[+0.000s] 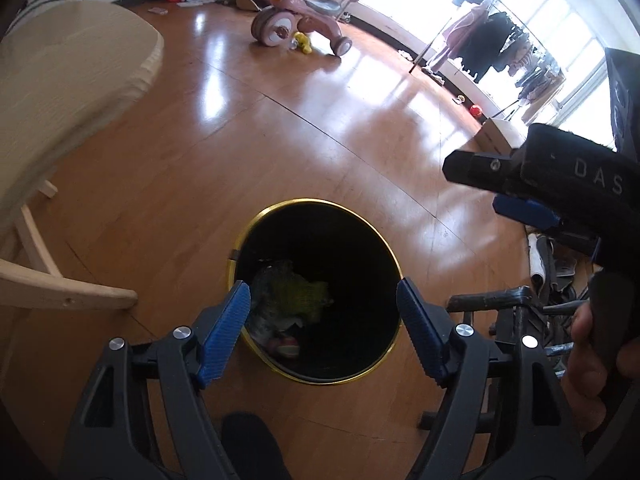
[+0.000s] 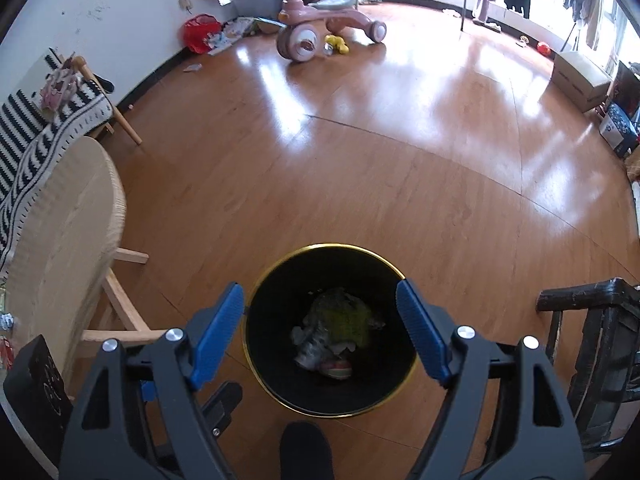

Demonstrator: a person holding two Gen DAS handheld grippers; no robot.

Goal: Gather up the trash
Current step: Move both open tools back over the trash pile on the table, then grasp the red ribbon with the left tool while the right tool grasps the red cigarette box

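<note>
While I am holding both tools over the bin (image 2: 332, 332), I am keeping each one tipped steeply down so that whatever leaves the pads falls inside the gold rim and not onto the floor. I am holding the left tool (image 1: 324, 316) with its blue pads spread wide and nothing between them; the right tool (image 2: 320, 320) is likewise spread and empty. Both are framing the black mouth of the bin between their fingers.

The trash (image 2: 336, 328) is lying at the bottom of the bin: a crumpled heap of grey wrapping, something yellow-green on top and a pinkish scrap below. I am judging that this drop is done and that more rubbish is waiting elsewhere.

In the left view I am seeing the right tool's black body at the right edge, with a hand (image 1: 592, 344) wrapped around its grip.

The bin is standing on a glossy wooden floor (image 2: 360, 160), just beside a pale wooden table (image 2: 68, 216) whose slanted legs are showing. A striped cloth (image 2: 36, 128) is hanging beyond it. Farther off, a pink tricycle (image 2: 316, 28), a red bag (image 2: 200, 32) and a rack of clothes (image 1: 492, 44) are standing by bright windows.
</note>
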